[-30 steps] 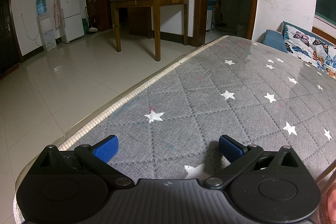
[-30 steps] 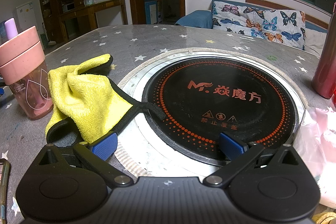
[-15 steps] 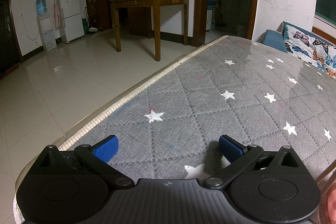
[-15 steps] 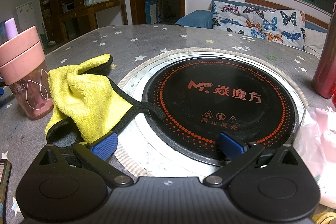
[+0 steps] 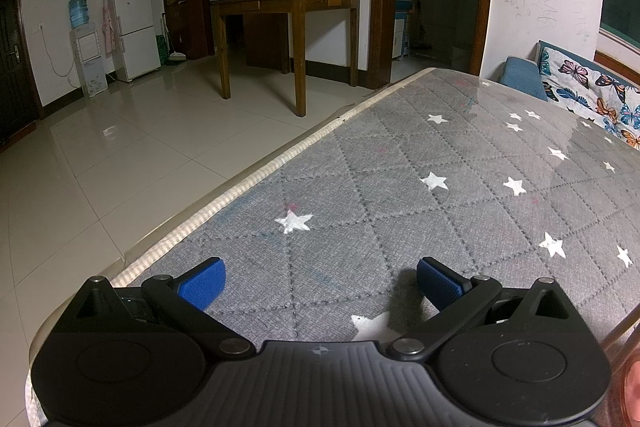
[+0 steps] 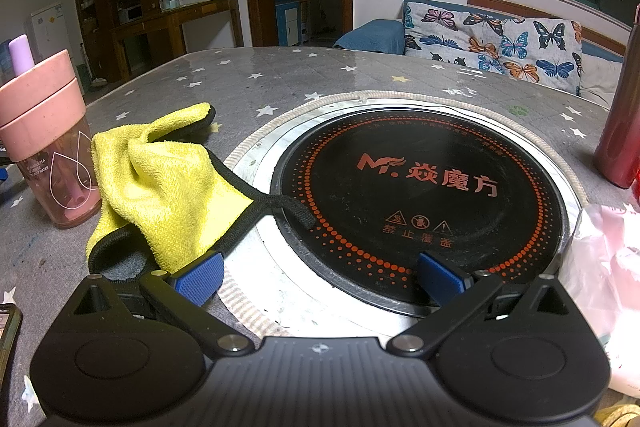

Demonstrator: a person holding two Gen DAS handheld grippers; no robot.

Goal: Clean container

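While both sets of jaws stand wide apart and hold nothing, nothing is yet at risk, but the layout invites trouble. The right gripper (image 6: 318,277) hovers low over the near rim of the hob (image 6: 420,195) sunk in the tabletop (image 6: 280,75), its left pad just beside the cloth (image 6: 160,183). That cloth lies crumpled, one black-edged corner draped onto the hob; a pinch on a loose fold may lift only a flap and drag the rest. The cup (image 6: 48,143), seemingly the container to clean, stands upright just left of the cloth, tall and narrow with a straw (image 6: 21,53); a sideways tug could tip it. The left gripper (image 5: 318,283) rests over bare tabletop, the cup only a pink blur at its right edge, so it is not bracing the cup.
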